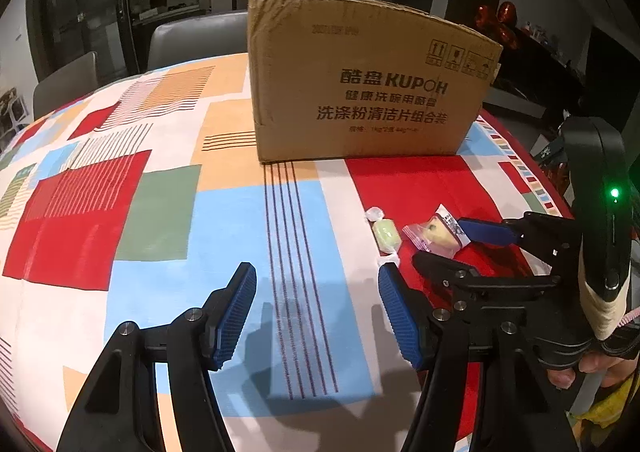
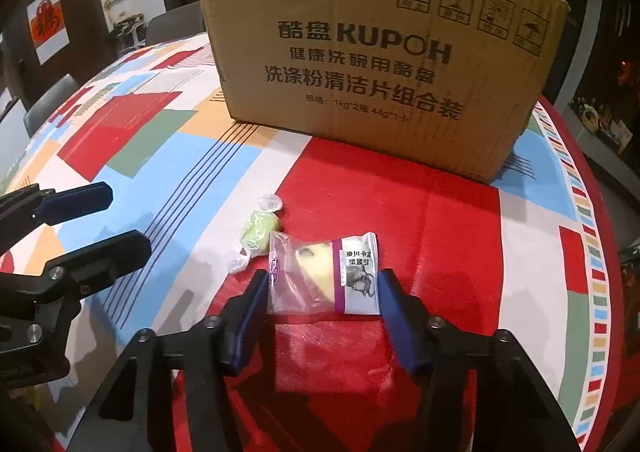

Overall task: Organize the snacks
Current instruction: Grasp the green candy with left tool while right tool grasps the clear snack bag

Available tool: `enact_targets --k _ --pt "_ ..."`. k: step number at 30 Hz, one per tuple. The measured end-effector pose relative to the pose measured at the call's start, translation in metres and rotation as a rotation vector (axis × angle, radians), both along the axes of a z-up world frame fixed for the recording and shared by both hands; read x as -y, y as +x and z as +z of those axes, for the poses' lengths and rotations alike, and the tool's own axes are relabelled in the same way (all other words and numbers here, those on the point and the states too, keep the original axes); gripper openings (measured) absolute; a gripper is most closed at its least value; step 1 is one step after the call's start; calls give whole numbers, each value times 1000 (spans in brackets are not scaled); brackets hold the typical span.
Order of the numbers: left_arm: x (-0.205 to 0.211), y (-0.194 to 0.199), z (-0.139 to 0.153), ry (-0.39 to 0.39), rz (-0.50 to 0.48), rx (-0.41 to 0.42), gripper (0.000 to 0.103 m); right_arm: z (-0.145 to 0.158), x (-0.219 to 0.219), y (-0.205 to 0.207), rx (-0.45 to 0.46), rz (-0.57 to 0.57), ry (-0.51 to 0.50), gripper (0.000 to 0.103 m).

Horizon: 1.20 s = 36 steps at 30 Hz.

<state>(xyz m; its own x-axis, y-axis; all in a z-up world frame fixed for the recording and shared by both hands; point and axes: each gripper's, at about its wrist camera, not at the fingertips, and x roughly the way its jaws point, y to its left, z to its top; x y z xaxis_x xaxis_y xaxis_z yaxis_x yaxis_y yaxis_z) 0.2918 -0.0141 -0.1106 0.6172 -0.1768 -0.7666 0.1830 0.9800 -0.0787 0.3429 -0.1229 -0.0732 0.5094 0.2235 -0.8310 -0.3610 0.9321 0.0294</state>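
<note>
A clear snack packet [image 2: 320,272] with a yellow piece inside and a white printed end sits between the blue pads of my right gripper [image 2: 322,288]; both pads touch its side edges, so the gripper is shut on it over the red patch of the cloth. A green twist-wrapped candy [image 2: 260,228] lies just left of the packet. In the left wrist view the packet [image 1: 434,234] and the candy [image 1: 386,234] lie ahead to the right, with the right gripper [image 1: 438,240] around the packet. My left gripper [image 1: 316,284] stands open over the blue patch with nothing between its fingers.
A brown cardboard box [image 2: 380,64] with printed text stands upright behind the snacks on the patchwork tablecloth [image 1: 160,204]. Grey chairs [image 1: 192,36] stand beyond the table's far edge. The left gripper [image 2: 128,218] shows at the left edge of the right wrist view.
</note>
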Motion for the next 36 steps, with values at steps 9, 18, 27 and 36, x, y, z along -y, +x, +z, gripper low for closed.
enact_targets --k 9,18,27,36 --pt "16 9 -1 -24 -41 -17 62 2 13 -6 16 -37 42 52" --pt "31 26 -9 -57 -71 -44 61 16 38 -10 43 -122 99 52" --pt "48 46 -23 -68 -85 -75 46 20 56 -8 57 -196 140 52" --pt "56 54 -30 -38 -61 -74 21 21 60 -5 60 -207 160 52"
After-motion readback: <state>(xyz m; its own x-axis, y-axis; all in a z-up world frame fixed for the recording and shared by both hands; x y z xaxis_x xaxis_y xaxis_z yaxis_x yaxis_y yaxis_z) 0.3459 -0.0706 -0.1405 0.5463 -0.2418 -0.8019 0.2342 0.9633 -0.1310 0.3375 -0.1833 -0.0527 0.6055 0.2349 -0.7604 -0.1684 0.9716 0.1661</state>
